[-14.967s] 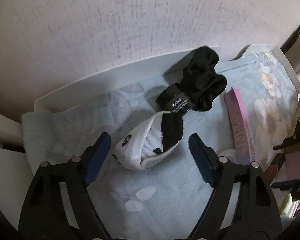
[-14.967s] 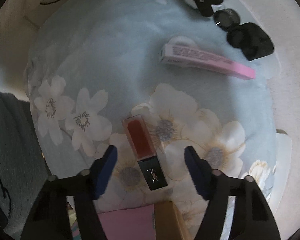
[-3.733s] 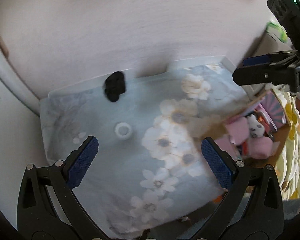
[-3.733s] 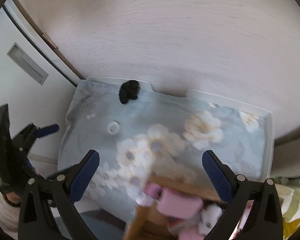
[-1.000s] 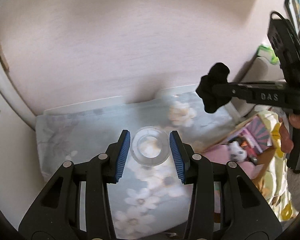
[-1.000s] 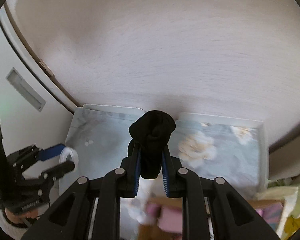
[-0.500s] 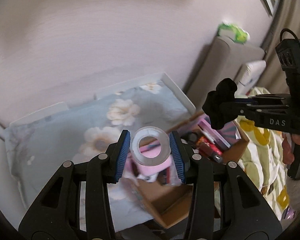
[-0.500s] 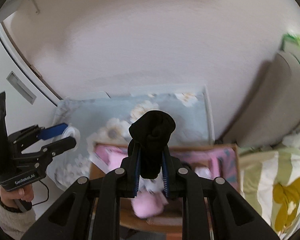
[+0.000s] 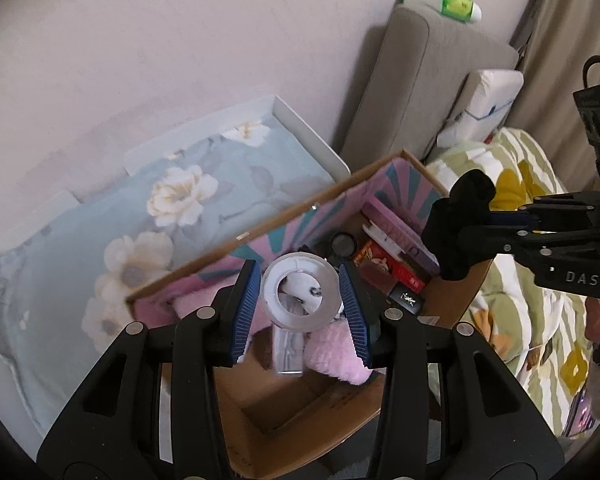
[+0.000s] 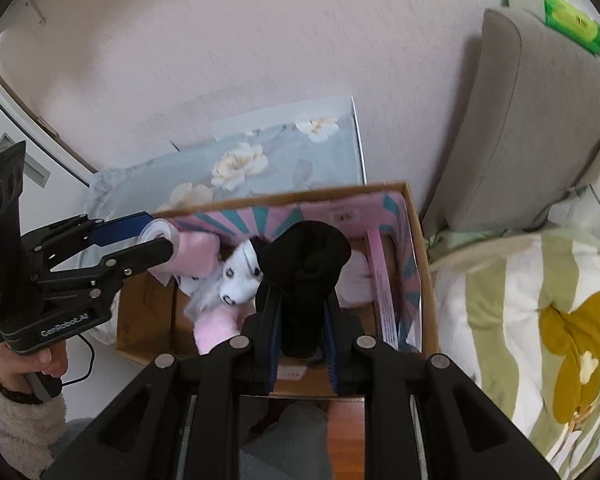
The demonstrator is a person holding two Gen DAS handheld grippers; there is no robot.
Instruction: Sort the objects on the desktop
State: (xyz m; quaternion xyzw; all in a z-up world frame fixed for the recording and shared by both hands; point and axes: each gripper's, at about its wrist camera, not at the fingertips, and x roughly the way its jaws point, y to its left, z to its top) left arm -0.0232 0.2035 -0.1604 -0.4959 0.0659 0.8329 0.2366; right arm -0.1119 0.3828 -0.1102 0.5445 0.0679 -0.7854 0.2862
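Note:
My left gripper is shut on a clear tape roll and holds it above the open cardboard box. My right gripper is shut on a black scrunchie and holds it over the same box. The scrunchie also shows in the left wrist view, at the box's right side. The tape roll shows in the right wrist view, over the box's left end. The box holds a pink fluffy item, a white sock, a pink flat package and cosmetics.
A white desk with a pale blue flowered cloth lies behind the box. A grey headboard and a bed with a green and yellow cover stand to the right. A white pillow leans by the headboard.
Both grippers have swung right from the desk to over the box, each carrying its object. The box fills more of both views.

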